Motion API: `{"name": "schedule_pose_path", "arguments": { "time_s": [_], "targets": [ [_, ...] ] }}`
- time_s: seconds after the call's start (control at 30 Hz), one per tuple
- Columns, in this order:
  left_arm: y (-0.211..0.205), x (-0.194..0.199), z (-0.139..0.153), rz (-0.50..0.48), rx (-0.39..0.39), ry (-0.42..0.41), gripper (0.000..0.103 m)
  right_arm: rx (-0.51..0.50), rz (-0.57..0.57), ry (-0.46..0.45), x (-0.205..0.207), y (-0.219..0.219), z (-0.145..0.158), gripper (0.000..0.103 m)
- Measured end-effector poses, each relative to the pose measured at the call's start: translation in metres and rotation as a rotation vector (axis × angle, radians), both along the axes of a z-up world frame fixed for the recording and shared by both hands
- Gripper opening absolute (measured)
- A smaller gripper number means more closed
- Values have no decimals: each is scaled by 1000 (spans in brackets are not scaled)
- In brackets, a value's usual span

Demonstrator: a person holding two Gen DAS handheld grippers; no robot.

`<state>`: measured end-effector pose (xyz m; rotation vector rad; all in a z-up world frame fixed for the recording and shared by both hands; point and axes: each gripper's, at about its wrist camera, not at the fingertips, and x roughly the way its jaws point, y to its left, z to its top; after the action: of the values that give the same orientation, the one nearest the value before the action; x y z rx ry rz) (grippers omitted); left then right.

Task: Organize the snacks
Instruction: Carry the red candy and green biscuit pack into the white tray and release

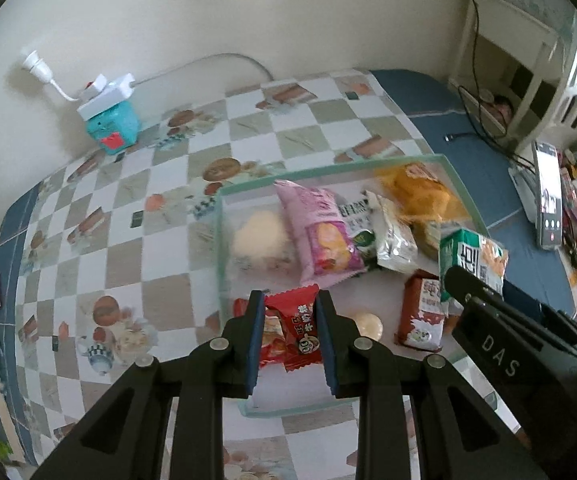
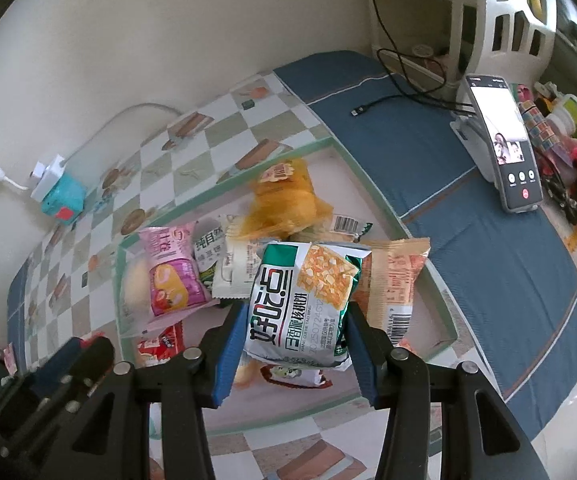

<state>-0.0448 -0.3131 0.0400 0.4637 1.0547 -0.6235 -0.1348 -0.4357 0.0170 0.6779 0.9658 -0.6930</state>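
Note:
A clear box with a green rim (image 1: 328,168) (image 2: 224,184) sits on the checkered tablecloth and holds several snacks: a pink packet (image 1: 320,232) (image 2: 172,276), an orange packet (image 1: 420,192) (image 2: 284,196), a pale bun (image 1: 260,236), a white-green packet (image 1: 392,236). My left gripper (image 1: 290,312) is shut on a red candy packet (image 1: 296,328) above the box's near end. My right gripper (image 2: 294,320) is shut on a green-white biscuit packet (image 2: 300,300) (image 1: 472,256) above the box.
A teal box with a white power strip (image 1: 110,116) (image 2: 62,196) stands by the wall. A phone on a stand (image 2: 500,140) (image 1: 548,196), a black cable (image 2: 392,100) and clutter (image 2: 568,152) lie at the right on blue cloth.

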Motion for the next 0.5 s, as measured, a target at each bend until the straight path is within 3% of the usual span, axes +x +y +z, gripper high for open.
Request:
{"name": "schedule_pose_path", "arguments": {
  "time_s": [0.5],
  "targets": [
    [-9, -5, -13, -36, -14, 45, 27, 12, -7, -19, -1, -4, 2, 53]
  ]
}}
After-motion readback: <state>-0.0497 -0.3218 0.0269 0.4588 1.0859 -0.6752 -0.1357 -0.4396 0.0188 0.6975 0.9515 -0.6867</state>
